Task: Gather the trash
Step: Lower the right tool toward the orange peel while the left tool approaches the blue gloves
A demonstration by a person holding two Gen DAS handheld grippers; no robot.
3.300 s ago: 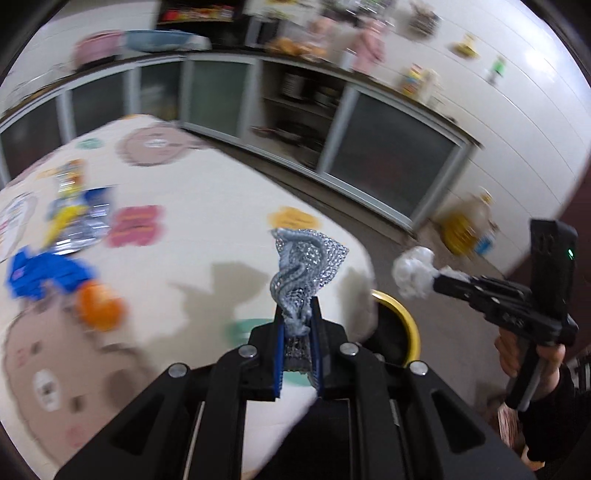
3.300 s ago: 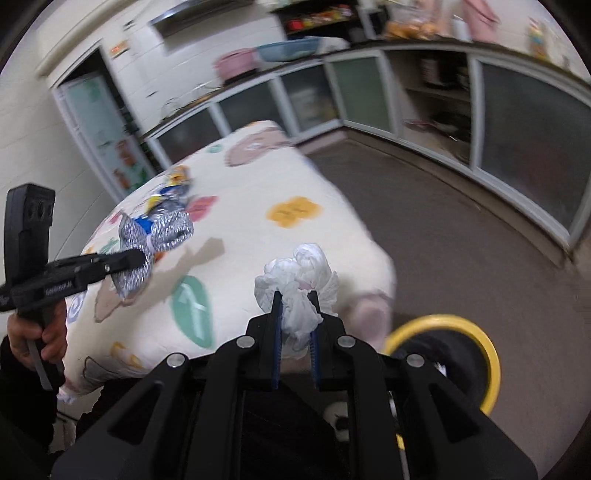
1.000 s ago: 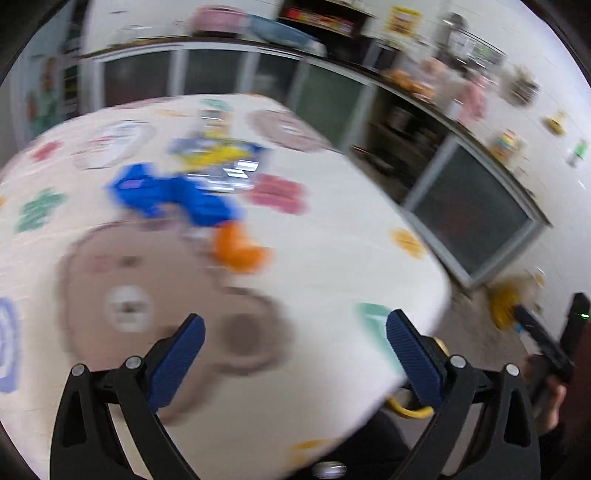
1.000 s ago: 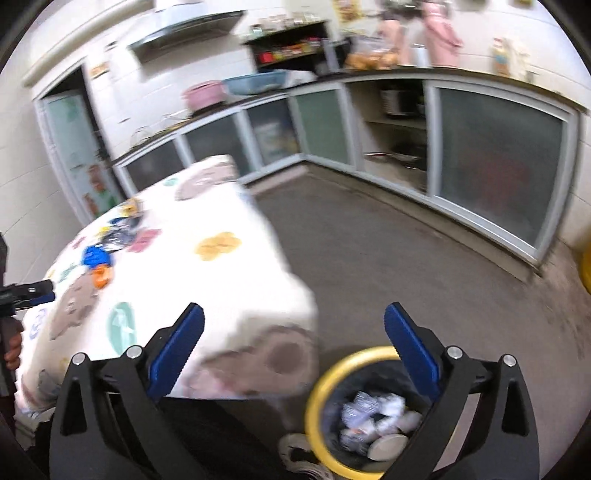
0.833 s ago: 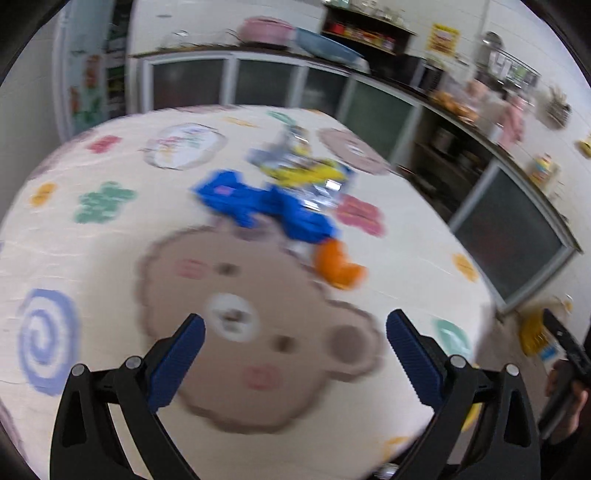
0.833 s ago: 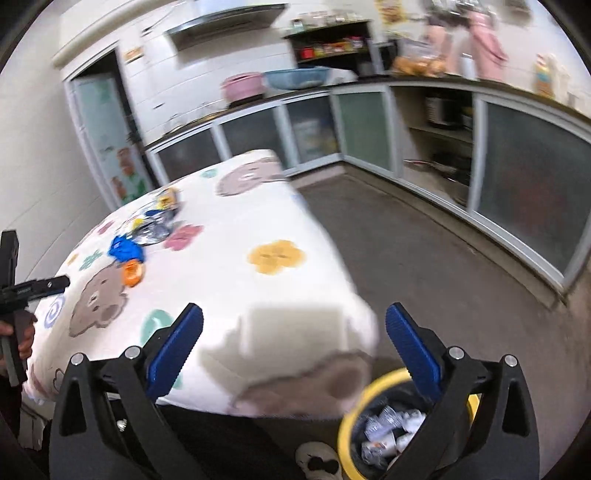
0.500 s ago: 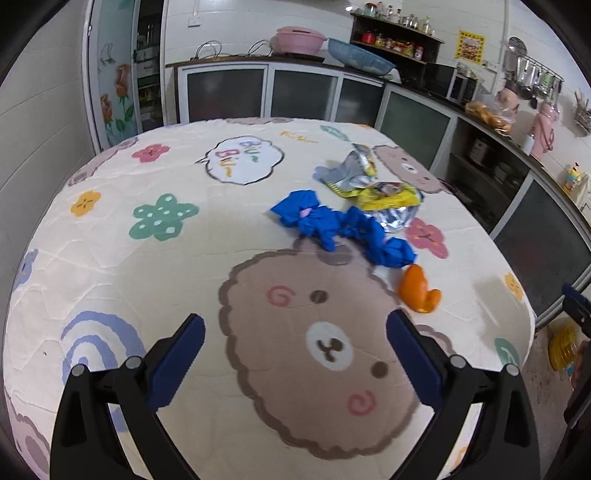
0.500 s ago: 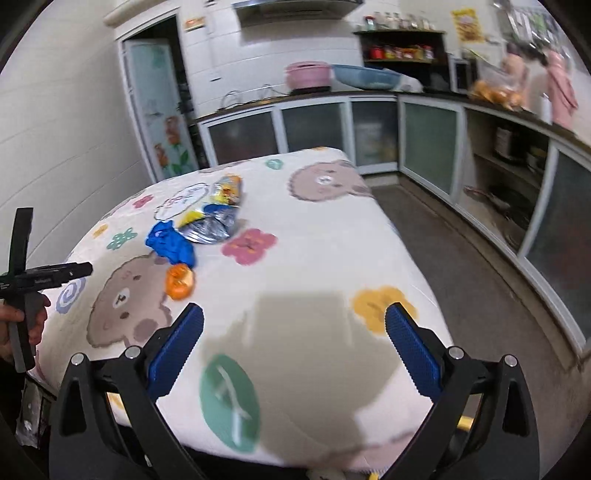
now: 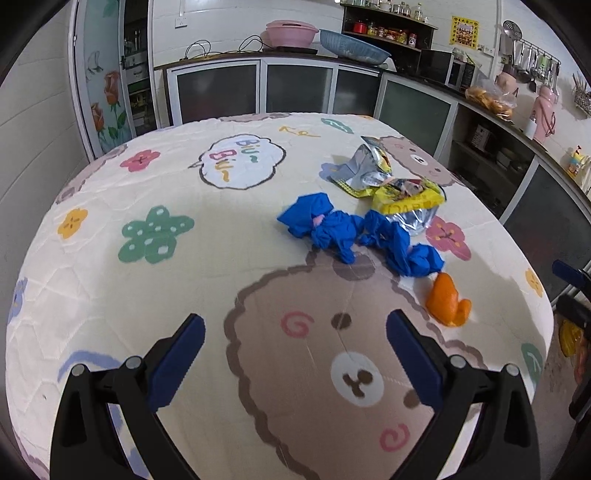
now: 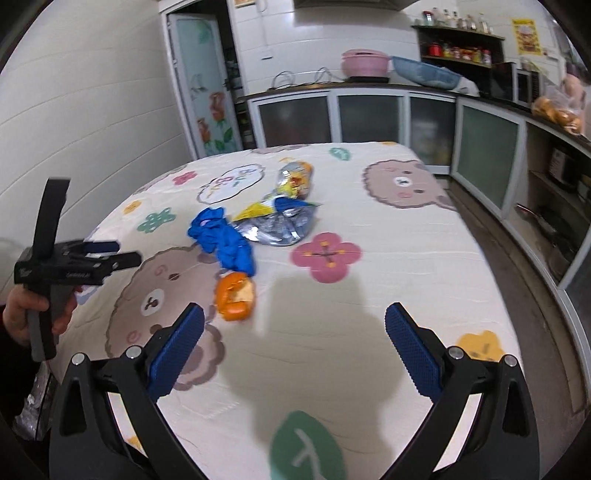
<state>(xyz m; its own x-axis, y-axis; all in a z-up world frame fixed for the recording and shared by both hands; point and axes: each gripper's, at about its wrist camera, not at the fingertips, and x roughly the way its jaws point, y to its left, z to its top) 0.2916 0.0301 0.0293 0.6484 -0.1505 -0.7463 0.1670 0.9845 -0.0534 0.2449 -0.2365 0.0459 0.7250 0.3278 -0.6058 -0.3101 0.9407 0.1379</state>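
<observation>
Trash lies on the cartoon-print tablecloth (image 9: 155,206): crumpled blue plastic (image 9: 354,232) (image 10: 225,240), an orange peel (image 9: 447,301) (image 10: 235,293), a yellow and silver snack bag (image 9: 406,199) (image 10: 275,221) and a second foil wrapper (image 9: 364,162) (image 10: 295,177). My left gripper (image 9: 293,354) hovers open over the bear print, short of the blue plastic. My right gripper (image 10: 293,349) is open too, above the table's near right part, with the peel just ahead on its left. In the right wrist view the left gripper (image 10: 110,253) is held by a hand at the left edge.
Glass-front cabinets (image 9: 299,88) and a worktop with a pink pot (image 9: 291,31) and basin line the back and right walls. A door with rose stickers (image 9: 107,92) is at the far left. Bare floor (image 10: 524,280) runs along the table's right side.
Both grippers let go of their trash over the yellow-rimmed bin and opened. They then swung back to the table and now face the remaining pile from closer.
</observation>
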